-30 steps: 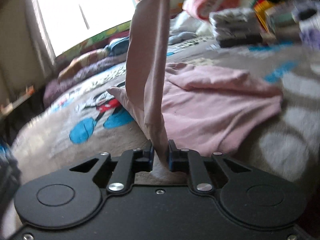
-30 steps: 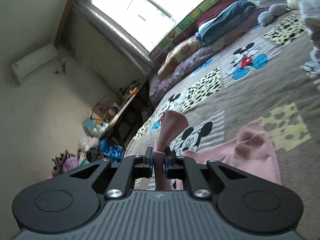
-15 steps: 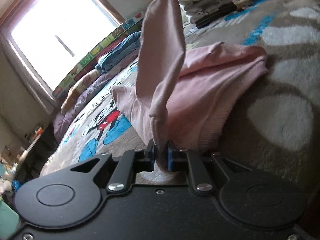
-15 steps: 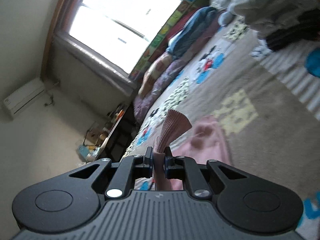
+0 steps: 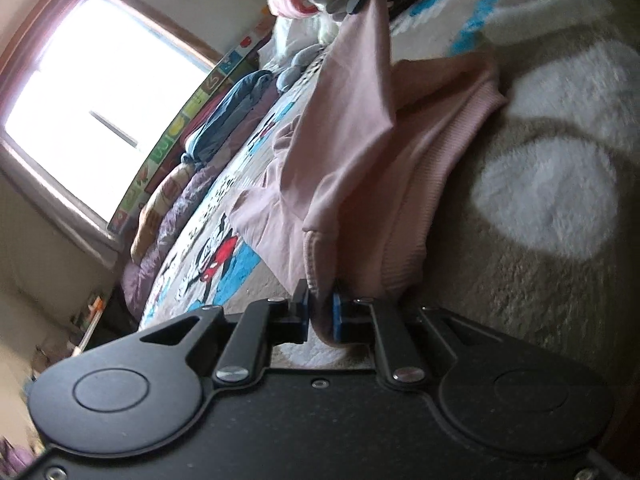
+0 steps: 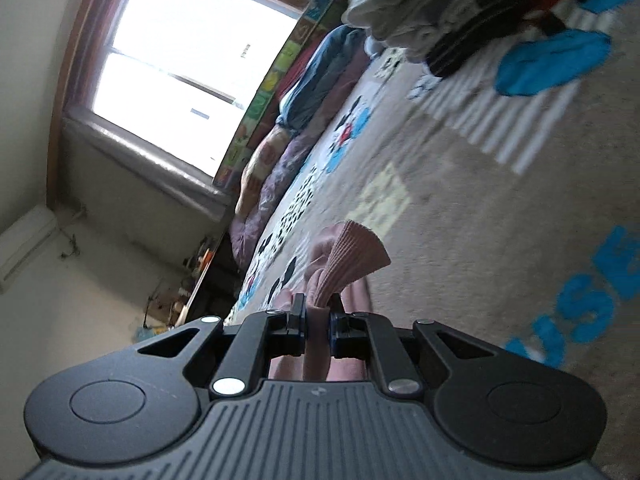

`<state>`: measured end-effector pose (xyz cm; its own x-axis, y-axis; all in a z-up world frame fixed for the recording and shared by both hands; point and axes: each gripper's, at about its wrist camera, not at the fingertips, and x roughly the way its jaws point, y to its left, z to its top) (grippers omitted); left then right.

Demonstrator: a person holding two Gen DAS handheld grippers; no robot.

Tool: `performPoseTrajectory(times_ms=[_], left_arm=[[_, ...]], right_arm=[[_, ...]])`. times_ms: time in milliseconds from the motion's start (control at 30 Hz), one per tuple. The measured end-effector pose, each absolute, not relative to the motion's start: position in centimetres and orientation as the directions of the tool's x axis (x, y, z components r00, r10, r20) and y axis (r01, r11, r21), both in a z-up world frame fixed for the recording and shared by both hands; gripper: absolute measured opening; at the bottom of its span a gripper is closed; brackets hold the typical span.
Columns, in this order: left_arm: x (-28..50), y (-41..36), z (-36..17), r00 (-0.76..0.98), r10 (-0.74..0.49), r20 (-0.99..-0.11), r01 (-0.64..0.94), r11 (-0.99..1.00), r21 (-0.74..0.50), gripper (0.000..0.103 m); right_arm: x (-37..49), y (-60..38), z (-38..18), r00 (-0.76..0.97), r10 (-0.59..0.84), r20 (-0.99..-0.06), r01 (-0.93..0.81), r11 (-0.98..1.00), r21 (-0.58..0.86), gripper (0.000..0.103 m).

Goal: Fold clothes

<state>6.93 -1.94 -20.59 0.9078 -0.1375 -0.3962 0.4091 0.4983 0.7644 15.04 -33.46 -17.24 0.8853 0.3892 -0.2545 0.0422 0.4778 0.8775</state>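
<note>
Now, grippers: we count two, left gripper (image 5: 319, 312) and right gripper (image 6: 317, 322), each pinching the one pink garment (image 5: 360, 152).
Writing: "USE" on blanket (image 6: 500, 220).

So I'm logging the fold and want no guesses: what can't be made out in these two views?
- Left wrist: pink garment near edge hidden behind left gripper.
- Right wrist: most of the garment hidden below right gripper; only the ribbed cuff shows.
- Folded pile: blurred.

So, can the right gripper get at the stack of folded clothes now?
Probably not yet: the right gripper is shut on the pink garment, and the stack of folded clothes lies farther across the blanket.
</note>
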Motion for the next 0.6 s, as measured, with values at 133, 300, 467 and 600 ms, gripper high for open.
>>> performPoseTrajectory(times_ms=[133,300,467,600], left_arm=[[6.7,-2.2,-20.8,0.904,-0.13,-0.407,0.42,0.442,0.792,0.005],[6.7,-0.6,-18.1,0.835,-0.211,-0.508,0.543,0.472,0.695,0.006],[7.4,4.9,-11.9,0.717,-0.442,-0.539,0.672,0.642,0.368,0.02],[9.4,8.0,-9.8,0.746,-0.49,-0.451,0.607,0.779,0.159,0.02]], right_arm=[[15.8,-33.7,-18.5,0.87,0.375,-0.321,0.102,0.5,0.86,0.012],[17.2,-33.7,-19.4,0.847,0.405,-0.345,0.098,0.519,0.849,0.015],[17.4,-34.0,-20.0,0.849,0.41,-0.334,0.091,0.508,0.856,0.016],[17.2,-34.0,-20.1,0.852,0.417,-0.316,0.077,0.498,0.864,0.016]])
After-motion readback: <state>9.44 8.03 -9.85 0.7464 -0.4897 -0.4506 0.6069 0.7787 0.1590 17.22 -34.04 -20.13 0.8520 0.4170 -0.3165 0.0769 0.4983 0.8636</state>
